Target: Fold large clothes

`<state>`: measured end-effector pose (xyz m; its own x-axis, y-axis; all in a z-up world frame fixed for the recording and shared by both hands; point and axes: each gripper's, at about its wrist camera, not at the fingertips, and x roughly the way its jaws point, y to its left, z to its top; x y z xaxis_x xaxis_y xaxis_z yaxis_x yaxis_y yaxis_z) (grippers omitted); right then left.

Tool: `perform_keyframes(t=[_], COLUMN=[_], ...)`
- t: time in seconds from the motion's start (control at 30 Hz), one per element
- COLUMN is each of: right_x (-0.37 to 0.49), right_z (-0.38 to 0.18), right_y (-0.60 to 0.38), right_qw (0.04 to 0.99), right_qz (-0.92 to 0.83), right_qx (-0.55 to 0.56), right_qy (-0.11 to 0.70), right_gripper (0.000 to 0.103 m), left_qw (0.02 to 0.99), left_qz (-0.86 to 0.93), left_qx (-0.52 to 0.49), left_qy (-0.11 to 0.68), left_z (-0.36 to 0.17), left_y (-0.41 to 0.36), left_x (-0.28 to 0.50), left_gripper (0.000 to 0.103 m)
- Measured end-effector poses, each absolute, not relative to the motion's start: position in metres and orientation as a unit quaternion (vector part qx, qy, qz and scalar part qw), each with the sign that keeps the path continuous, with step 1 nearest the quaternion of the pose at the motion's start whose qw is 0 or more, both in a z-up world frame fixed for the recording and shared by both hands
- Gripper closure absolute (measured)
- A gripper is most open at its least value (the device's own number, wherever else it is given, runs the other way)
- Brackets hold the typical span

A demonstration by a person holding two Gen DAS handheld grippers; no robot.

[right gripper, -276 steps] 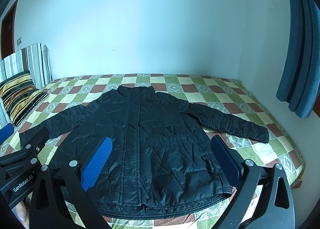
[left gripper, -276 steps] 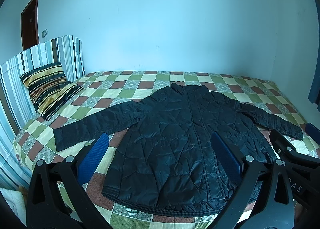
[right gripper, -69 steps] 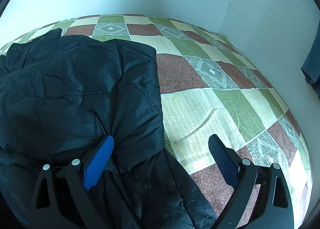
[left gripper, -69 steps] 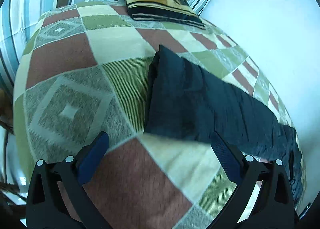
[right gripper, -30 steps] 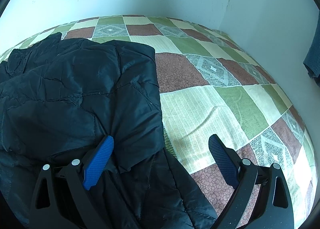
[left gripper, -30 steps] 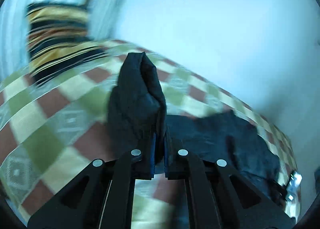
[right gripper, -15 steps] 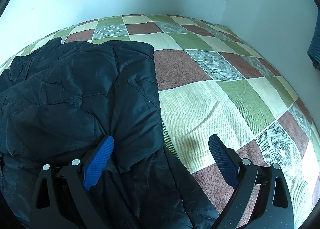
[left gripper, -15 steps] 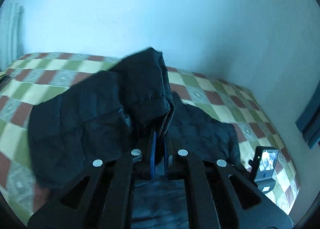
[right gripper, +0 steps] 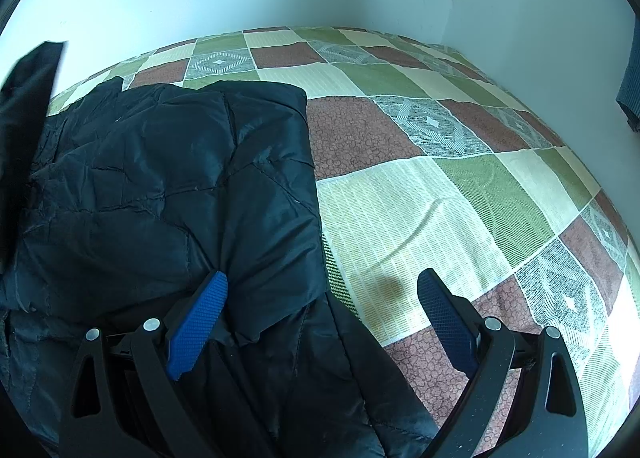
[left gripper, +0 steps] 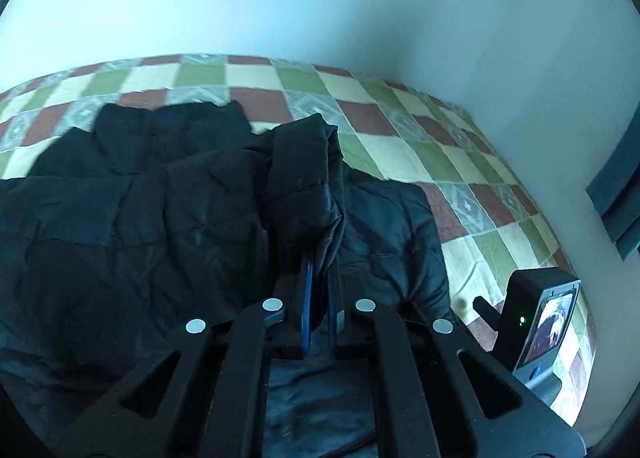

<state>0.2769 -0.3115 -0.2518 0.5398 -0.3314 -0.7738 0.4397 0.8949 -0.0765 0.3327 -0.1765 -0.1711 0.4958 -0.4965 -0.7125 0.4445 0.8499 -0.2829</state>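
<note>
Checkered bedspread [right gripper: 420,194], pale wall behind. Black puffer jacket [right gripper: 168,178] spread on bedspread, right sleeve already folded across body.

- Left gripper [left gripper: 318,298]: clamped on left sleeve cuff [left gripper: 308,162], lifted above jacket body.
- Right gripper [right gripper: 320,298]: spread wide, grasping nothing, straddling jacket's right edge.
- Advice: carry cuff across jacket, lay flat over folded sleeve, release only once settled; press right edge down against sliding.
- Hidden: jacket hem below both views; left shoulder blocked by raised sleeve; pinch depth unclear.
</note>
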Motion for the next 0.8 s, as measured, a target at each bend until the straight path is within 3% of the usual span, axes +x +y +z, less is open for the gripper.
perform_keyframes(t=[0.1, 0.2, 0.27, 0.53, 0.8], right_x=[0.278, 0.278, 0.278, 0.272, 0.257], right_z=[-0.253, -0.253, -0.252, -0.238, -0.177], right_y=[-0.312, -0.311, -0.311, -0.311, -0.271], right_qw=[0.875, 0.875, 0.875, 0.877, 0.909], right_qz=[-0.220, -0.221, -0.221, -0.222, -0.167], right_qx=[0.062, 0.061, 0.060, 0.064, 0.072], right_qy=[0.427, 0.426, 0.426, 0.421, 0.376], right_gripper=[0.009, 0.009, 0.009, 0.009, 0.009], left_qw=[0.854, 0.849, 0.855, 0.899, 0.928], left_qz=[-0.279, -0.283, -0.284, -0.202, -0.055], left_qx=[-0.033, -0.046, -0.045, -0.003, 0.006], left_qy=[0.439, 0.443, 0.431, 0.388, 0.368], left_z=[-0.181, -0.179, -0.170, -0.140, -0.146], left_y=[-0.191, -0.190, -0.183, -0.091, 0.033], left_x=[0.337, 0.335, 0.327, 0.303, 0.319], left_gripper=[0.094, 0.080, 0.062, 0.053, 0.046])
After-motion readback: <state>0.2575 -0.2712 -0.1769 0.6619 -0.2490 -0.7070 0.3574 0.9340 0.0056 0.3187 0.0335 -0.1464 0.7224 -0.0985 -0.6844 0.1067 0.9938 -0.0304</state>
